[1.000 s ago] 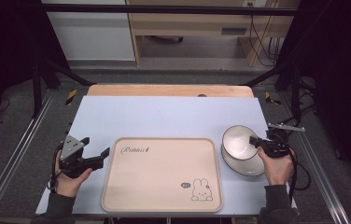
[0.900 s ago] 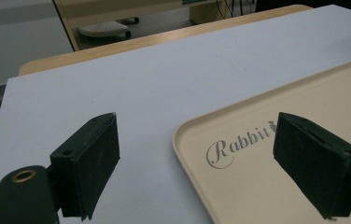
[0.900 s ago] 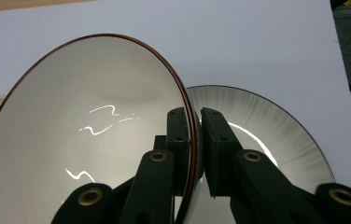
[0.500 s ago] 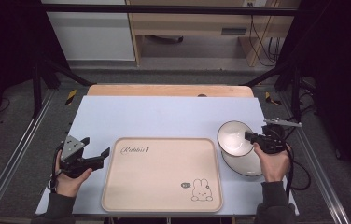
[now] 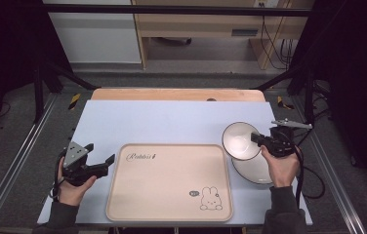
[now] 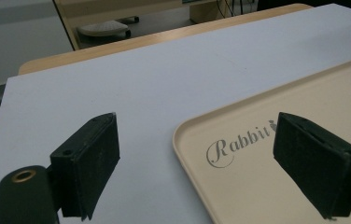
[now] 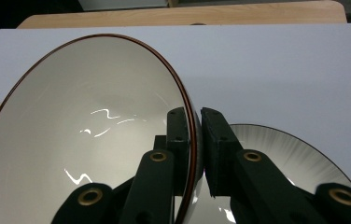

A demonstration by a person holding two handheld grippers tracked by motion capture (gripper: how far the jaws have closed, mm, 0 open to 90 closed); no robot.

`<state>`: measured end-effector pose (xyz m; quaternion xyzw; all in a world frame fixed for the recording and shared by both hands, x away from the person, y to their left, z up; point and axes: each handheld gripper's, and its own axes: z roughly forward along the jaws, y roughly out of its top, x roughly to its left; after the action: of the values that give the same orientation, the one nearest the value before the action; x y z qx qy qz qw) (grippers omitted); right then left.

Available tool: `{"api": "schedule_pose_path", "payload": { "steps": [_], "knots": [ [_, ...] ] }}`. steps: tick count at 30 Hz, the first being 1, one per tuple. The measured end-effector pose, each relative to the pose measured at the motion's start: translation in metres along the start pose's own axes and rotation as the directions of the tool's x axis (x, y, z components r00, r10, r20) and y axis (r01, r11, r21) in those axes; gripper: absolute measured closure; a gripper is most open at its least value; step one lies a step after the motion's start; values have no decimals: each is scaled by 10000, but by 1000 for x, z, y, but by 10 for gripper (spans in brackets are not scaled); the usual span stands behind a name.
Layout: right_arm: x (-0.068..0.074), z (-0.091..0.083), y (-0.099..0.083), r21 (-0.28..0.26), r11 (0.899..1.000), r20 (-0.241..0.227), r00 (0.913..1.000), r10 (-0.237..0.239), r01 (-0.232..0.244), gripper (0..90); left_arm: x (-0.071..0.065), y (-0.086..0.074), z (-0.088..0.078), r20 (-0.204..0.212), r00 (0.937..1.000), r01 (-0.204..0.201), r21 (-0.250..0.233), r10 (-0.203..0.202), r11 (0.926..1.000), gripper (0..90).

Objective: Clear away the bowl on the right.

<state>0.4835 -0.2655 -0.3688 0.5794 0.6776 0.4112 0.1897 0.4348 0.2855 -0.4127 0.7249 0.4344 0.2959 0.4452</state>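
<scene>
Up close, my left claw (image 6: 194, 168) stands open over the tray's (image 6: 257, 186) corner by the word "Rabbit", low over the surface (image 5: 172, 122). Only my right claw's (image 7: 197, 140) own view shows its pads pinching the bowl's (image 7: 85, 130) red-edged rim, above a plate (image 7: 285, 154). Since a second ago the bowl has lifted off the plate and tipped on edge; my left claw hasn't moved.

bowl (image 5: 240, 140) clamped at rim in right gripper (image 5: 259, 140), tilted, lifted over plate (image 5: 255, 168) | tray (image 5: 169, 181) left of right gripper, just right of left gripper (image 5: 104, 163) | all on table (image 5: 172, 122)
</scene>
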Motion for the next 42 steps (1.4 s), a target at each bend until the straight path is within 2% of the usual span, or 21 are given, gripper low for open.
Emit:
{"api": "schedule_pose_path", "payload": {
  "steps": [2, 13, 30, 35, 42],
  "knots": [
    [1, 0, 1, -43, 9999, -20, 9999, -148, 148, 824, 0, 0, 0, -3, 10000, -5, 0, 5, 10000, 140],
    [10, -1, 6, -170, 9996, -205, 9995, -232, 228, 823, 0, 0, 0, -4, 10000, -14, 8, 14, 10000, 140],
    [28, 1, 13, -291, 9976, -532, 9965, -645, 630, 824, -1, 0, 1, 5, 10000, -67, 39, 67, 10000, 138],
    [37, 4, 15, -281, 9957, -619, 9940, -899, 883, 824, -1, 0, 0, 1, 10000, -49, 13, 49, 10000, 137],
    [43, 8, 17, -253, 9950, -721, 9926, -980, 964, 823, -1, 0, 1, 10, 10000, -47, 26, 47, 10000, 137]
  ]
}}
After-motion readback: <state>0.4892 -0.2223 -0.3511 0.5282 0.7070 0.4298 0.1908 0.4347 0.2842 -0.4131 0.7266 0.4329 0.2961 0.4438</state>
